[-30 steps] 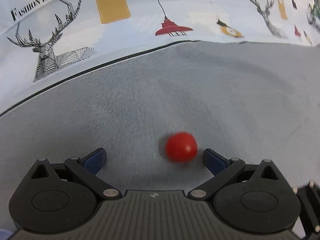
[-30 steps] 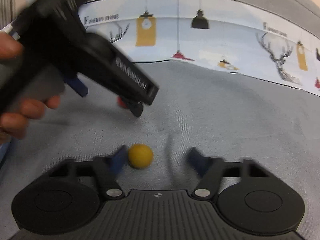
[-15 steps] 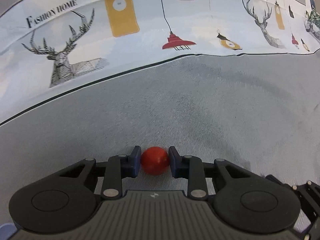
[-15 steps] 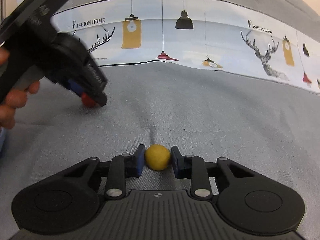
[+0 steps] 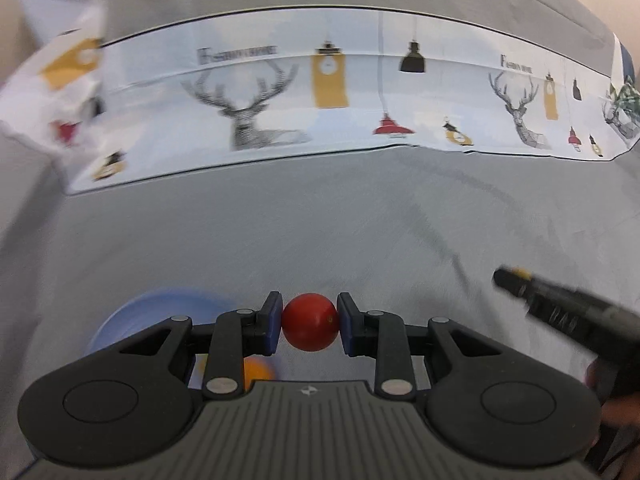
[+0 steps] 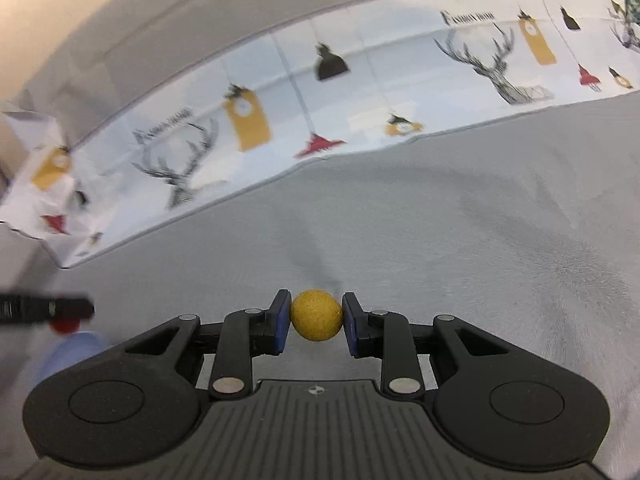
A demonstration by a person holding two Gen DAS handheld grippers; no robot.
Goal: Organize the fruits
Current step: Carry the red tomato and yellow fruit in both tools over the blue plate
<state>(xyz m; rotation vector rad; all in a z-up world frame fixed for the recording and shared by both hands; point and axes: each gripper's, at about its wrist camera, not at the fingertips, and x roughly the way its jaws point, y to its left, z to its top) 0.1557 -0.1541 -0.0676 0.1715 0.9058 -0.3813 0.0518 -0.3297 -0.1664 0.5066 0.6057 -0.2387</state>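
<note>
My left gripper (image 5: pixel 309 322) is shut on a small red fruit (image 5: pixel 310 322), lifted off the grey cloth (image 5: pixel 320 232). Below and to its left sits a light blue bowl (image 5: pixel 160 308) with an orange fruit (image 5: pixel 258 370) in it, partly hidden by the gripper. My right gripper (image 6: pixel 316 320) is shut on a small yellow fruit (image 6: pixel 317 320), also raised above the cloth. In the right wrist view the left gripper (image 6: pixel 68 314) shows blurred at the left edge with the red fruit (image 6: pixel 66 325), above the blue bowl (image 6: pixel 72 350). The right gripper (image 5: pixel 508 278) appears at the right of the left wrist view.
A white printed sheet (image 5: pixel 340 96) with deer, lamps and lettering lies along the far side of the grey cloth; its left end (image 6: pixel 40 184) is crumpled. A person's hand (image 5: pixel 616 412) holds the right gripper's handle at the right edge.
Both grippers closed, the left on the red fruit and the right on the yellow one, then lifted them off the cloth. The left one swung over toward the blue bowl.
</note>
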